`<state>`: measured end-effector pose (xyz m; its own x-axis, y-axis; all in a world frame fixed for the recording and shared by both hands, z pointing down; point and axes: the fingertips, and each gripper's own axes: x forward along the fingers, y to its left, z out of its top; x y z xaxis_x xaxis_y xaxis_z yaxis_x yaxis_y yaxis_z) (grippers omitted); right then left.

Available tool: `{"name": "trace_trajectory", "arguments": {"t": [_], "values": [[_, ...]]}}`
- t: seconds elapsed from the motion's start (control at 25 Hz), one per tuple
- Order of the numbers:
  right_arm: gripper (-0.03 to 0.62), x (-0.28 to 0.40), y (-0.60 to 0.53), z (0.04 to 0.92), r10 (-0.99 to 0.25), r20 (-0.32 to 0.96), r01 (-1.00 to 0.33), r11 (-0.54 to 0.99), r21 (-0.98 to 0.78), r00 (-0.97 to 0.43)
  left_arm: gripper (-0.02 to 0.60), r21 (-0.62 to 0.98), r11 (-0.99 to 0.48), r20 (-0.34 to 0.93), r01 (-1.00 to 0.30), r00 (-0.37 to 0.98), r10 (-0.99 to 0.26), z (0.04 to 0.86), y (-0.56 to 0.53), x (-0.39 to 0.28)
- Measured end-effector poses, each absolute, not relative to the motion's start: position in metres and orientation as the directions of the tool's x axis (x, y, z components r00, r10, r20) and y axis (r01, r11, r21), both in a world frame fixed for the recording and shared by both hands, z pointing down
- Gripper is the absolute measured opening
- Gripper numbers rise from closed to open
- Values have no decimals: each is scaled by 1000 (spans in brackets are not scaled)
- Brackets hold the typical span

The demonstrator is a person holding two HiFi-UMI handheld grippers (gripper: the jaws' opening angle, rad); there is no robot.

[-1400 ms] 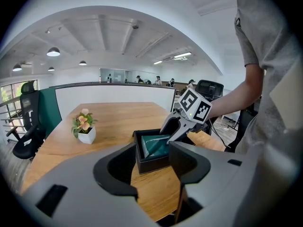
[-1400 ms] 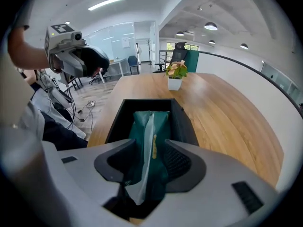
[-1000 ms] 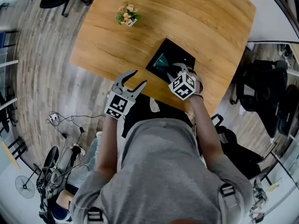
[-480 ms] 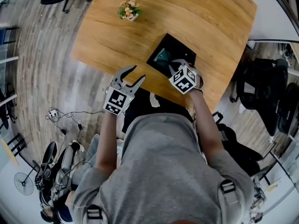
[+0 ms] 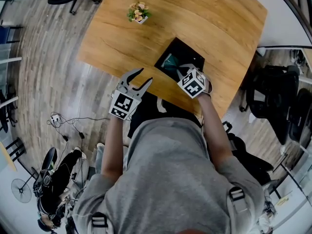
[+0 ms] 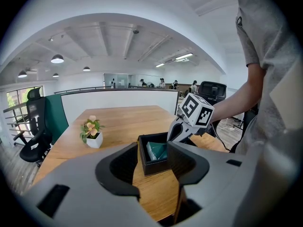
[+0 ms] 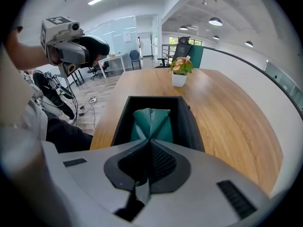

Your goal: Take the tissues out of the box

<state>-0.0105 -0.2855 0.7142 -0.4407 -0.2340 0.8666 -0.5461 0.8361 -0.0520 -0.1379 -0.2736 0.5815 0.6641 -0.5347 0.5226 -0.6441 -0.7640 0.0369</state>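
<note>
Teal tissue [image 7: 150, 122] is pinched at its peak between the jaws of my right gripper [image 7: 150, 141], which are clenched tight together right on the fold. That thin nip is where I judge the trouble lies — only the tip of the fold seems caught, so a quick lift could tear the sheet at the pinch or let it slip free. Just past the jaws, the black box [image 7: 119, 122] sits loose on the wooden table [image 7: 227, 122], close to the edge nearest me, with nothing pressing on it; a sheet that snags inside could drag the box up or skid it toward that edge. My left gripper [image 6: 152, 148] hangs by the same edge, apart from the box; its jaws are spread and empty, though they have just been closing a little; from there it cannot steady the box.

The tissue sits inside the box, folded into a tent with a sharp centre crease running up to my jaws — smooth, matte, dark teal, a shade lighter on the face that catches the light; I cannot tell how many sheets lie beneath it. Farther along the table, well apart from all this, stands a small white pot of flowers [image 7: 180, 72]; I judge it out of harm's way.
</note>
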Motion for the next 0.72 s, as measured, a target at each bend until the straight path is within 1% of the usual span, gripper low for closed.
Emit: {"name": "trace_trajectory", "arguments": {"t": [0.72], "values": [[14, -9, -288, 659, -307, 815, -522, 853, 7, -491, 207, -16, -743, 464, -669, 654, -598, 548, -267, -133]]}}
